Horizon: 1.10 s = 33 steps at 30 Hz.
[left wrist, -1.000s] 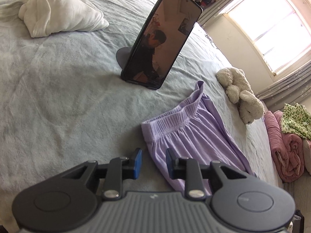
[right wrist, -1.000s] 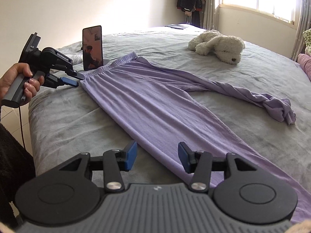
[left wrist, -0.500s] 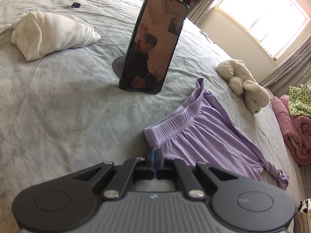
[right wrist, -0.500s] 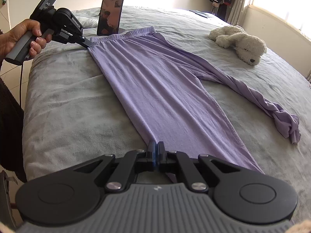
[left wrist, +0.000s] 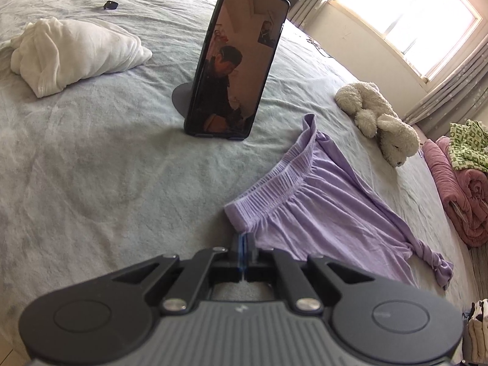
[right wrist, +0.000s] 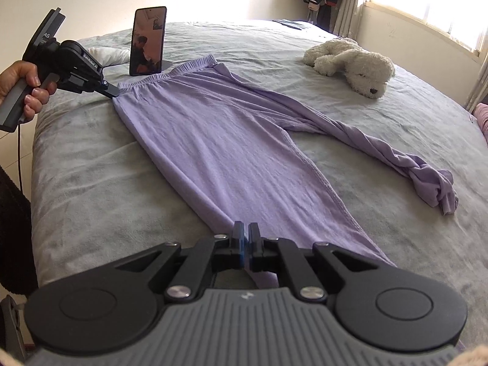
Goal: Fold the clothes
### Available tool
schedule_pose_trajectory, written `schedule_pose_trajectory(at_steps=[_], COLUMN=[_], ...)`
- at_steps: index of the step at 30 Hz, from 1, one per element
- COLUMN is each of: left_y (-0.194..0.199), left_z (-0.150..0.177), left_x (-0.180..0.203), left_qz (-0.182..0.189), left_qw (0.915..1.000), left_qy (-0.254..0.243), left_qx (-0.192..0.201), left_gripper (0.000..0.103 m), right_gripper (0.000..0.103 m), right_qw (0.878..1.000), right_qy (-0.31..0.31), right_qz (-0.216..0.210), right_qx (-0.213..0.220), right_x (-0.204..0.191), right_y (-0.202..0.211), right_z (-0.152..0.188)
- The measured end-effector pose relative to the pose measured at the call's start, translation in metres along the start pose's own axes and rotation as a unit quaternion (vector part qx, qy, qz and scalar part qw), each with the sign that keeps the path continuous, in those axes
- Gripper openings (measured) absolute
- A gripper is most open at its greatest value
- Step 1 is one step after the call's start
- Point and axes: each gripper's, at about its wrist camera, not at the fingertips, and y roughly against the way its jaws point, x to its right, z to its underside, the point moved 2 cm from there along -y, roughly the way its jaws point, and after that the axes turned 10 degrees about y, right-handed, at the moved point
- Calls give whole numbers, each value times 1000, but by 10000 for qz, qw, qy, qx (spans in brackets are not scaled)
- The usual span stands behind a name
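The purple trousers (right wrist: 219, 140) lay spread along the grey bed (right wrist: 91, 164), the waistband at the far end near the propped phone (right wrist: 148, 41), one leg flat and running toward the right gripper (right wrist: 245, 238), the other twisted into a rope off to its right, ending in a knot. The left gripper (left wrist: 243, 245) was fully closed, its pads pinching the near corner of the waistband (left wrist: 274, 183) just ahead of it. The right gripper's jaws were opening slightly, a narrow gap between the blue pads; the edge of the leg cuff ran in between them, but whether the pads were pressing it could not be told. The main risk was judged to lie there: if that hold was as loose as it looked, the thin fabric could slip out on lifting, leaving one end hanging. The twisted leg could also drag and bunch inside a fold unless straightened first. The plush dog (right wrist: 350, 64) lay well beyond the right tool, clear of the work.
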Motion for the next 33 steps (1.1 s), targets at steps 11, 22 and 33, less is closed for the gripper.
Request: schedule_pose_trajectory(at_steps=[11,22,33], left_y=[-2,-4,-1], left_z=[-1,0,-3], left_x=[0,2,-1], left_qz=[-14,-48,6], left_qw=[9999,10000,9999], left_qy=[104,3,-124], left_qx=[-10,12,13], left_gripper=[0,1,0], right_gripper=[27,24,1], right_qw=[9984,9991,9990], right_qy=[149,130,363], right_qz=[-535,-399,-254], right_qx=[91,-83,35], right_x=[-15,-11,-13], right_y=[7,-16,-2], right_z=[1,4,-2])
